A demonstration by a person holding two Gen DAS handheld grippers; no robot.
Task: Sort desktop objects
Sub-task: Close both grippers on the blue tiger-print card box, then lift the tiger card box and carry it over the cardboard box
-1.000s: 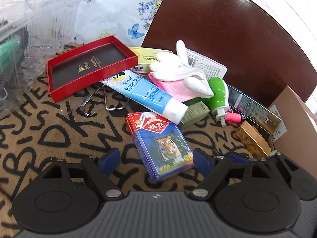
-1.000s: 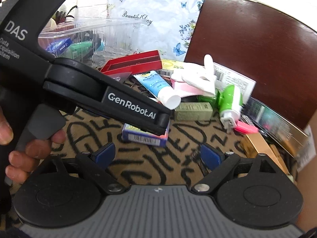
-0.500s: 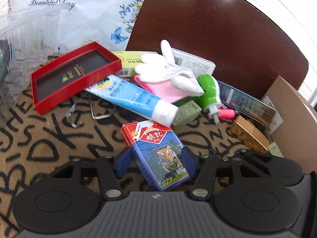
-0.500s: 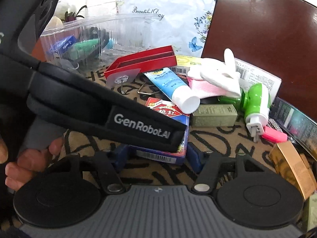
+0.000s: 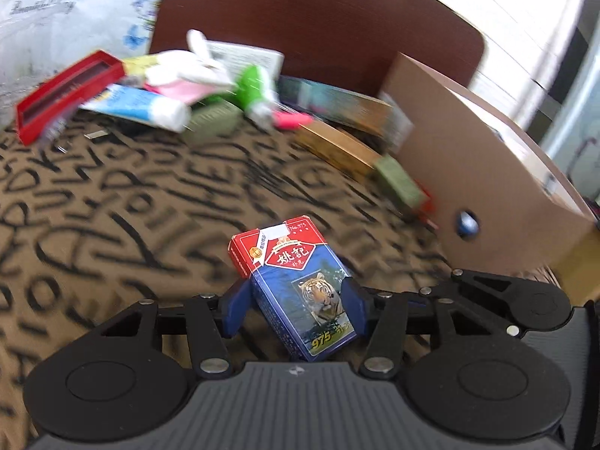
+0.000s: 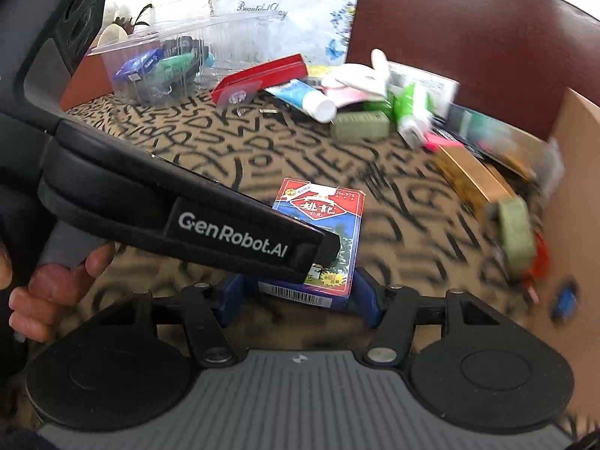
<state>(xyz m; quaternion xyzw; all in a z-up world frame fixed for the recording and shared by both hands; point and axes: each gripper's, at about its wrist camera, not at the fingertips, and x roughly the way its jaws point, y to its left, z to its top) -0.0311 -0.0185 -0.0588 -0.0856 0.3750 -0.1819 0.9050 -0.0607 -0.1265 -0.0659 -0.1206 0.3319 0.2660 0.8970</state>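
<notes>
Left gripper (image 5: 296,302) clamped on our tiger card box (image 5: 300,292); right gripper (image 6: 300,294) too, both pinching same box.

"GenRobot.AI" runs in white along the black left gripper body (image 6: 210,217), the card box (image 5: 300,285) shows "No.975" on its red top and "975" low on the blue, and the white bag (image 6: 262,11) reads "Beautiful Day".

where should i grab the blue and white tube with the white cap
Grip the blue and white tube across its body, just behind the white cap, coming down from above. It lies flat, and the cap end points to open cloth. Its tail is crowded by the red tray.
</notes>
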